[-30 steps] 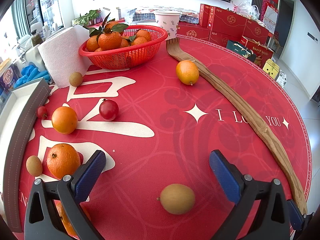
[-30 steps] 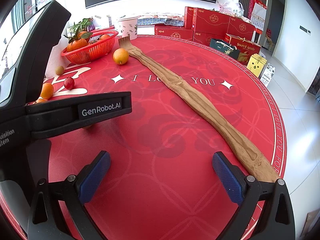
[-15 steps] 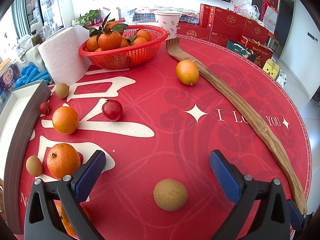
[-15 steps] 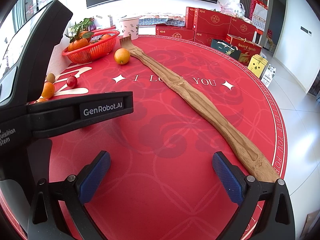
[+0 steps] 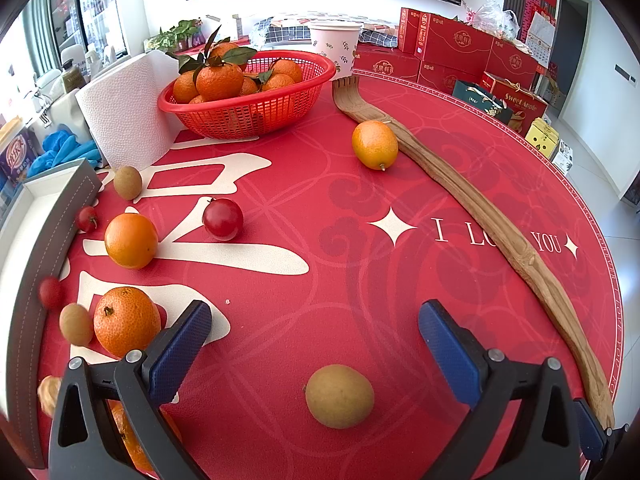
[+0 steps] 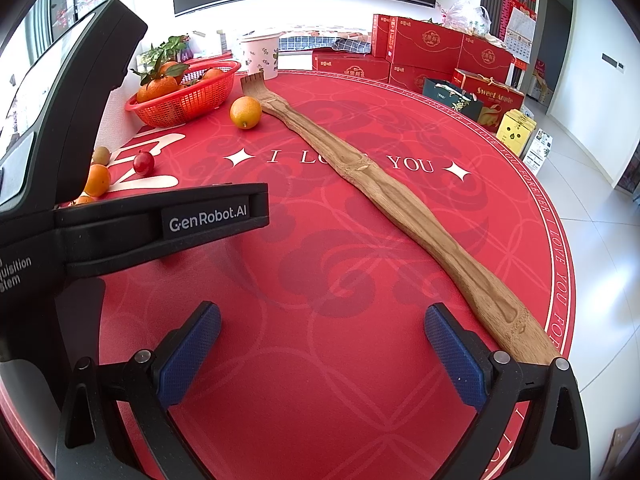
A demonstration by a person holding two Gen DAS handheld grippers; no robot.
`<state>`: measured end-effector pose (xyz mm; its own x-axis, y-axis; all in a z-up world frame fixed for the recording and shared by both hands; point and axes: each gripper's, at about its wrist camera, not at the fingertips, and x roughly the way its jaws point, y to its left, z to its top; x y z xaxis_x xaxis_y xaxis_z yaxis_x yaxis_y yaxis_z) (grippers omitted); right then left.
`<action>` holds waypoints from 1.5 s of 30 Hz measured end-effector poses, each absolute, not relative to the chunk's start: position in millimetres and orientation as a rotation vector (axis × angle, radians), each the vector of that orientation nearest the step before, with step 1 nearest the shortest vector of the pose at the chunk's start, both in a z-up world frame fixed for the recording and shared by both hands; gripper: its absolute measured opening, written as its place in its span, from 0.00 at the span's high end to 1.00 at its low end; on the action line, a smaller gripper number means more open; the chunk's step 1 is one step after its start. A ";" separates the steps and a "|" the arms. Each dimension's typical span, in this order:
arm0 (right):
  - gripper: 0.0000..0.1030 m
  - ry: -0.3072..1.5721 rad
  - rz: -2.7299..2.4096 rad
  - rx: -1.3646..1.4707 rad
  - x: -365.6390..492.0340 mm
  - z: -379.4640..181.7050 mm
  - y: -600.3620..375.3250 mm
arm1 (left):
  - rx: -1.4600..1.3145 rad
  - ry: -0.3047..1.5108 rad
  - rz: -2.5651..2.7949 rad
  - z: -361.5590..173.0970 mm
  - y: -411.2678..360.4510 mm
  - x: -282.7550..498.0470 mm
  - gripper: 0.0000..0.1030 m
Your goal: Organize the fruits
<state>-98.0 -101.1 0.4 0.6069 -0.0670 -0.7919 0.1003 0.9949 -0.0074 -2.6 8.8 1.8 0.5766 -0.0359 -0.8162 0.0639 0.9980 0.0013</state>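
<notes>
- Left gripper point(image 5: 316, 340) wide open, jaws apart and empty, with a brown-green round fruit point(image 5: 339, 396) lying loose on the red worktop point(image 5: 360, 184) between them, touching neither pad.
- Right gripper point(image 6: 322, 340) likewise spread wide, gripping nothing, over bare cloth beside the long wooden back scratcher point(image 6: 384, 188).
- Risk of rolling: smooth and round, likely to squirt forward if one pad meets it before the other.
- Risk of a low approach: fingertips dragging on the cloth and bunching it, nudging the fruit aside.
- Risk of bruising: probably soft-skinned, so a hard squeeze could dent it.
- Crowding to the left: an orange point(image 5: 126, 320) just beside the left finger, another small brown fruit point(image 5: 75, 324) and a small red one point(image 5: 50, 292) by the grey tray point(image 5: 60, 216); a sideways sweep could scatter them.
- Further off, another orange point(image 5: 131, 241), a red fruit point(image 5: 222, 218) and a yellow-orange citrus point(image 5: 375, 145) resting against the scratcher; a knock on the stick could set that one rolling.
- Red basket point(image 5: 248, 116) at the far side already heaped with leafy oranges; a fruit dropped on the pile might tumble out.
</notes>
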 end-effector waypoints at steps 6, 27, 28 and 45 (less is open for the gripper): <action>0.01 0.913 -0.095 0.039 -98.0 0.3 -100.8 | 0.032 0.954 -0.058 2.1 9.6 -3.0 0.00; 0.01 0.915 -0.089 0.041 -97.8 -1.0 -100.3 | 0.065 0.793 -0.066 42.7 39.1 -39.3 0.00; 0.01 0.915 -0.091 0.042 -97.7 -1.2 -99.0 | 0.059 0.775 -0.069 49.5 50.4 -48.7 0.00; 0.01 0.914 -0.095 0.042 -100.7 -0.8 -100.7 | 0.024 0.904 -0.032 -4.8 128.2 -120.7 0.00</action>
<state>-100.7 -100.7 -0.8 0.6067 -0.0643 -0.7923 0.1003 0.9950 -0.0040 -120.7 128.2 -4.8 0.6182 -0.0179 -0.7858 0.0383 0.9992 0.0074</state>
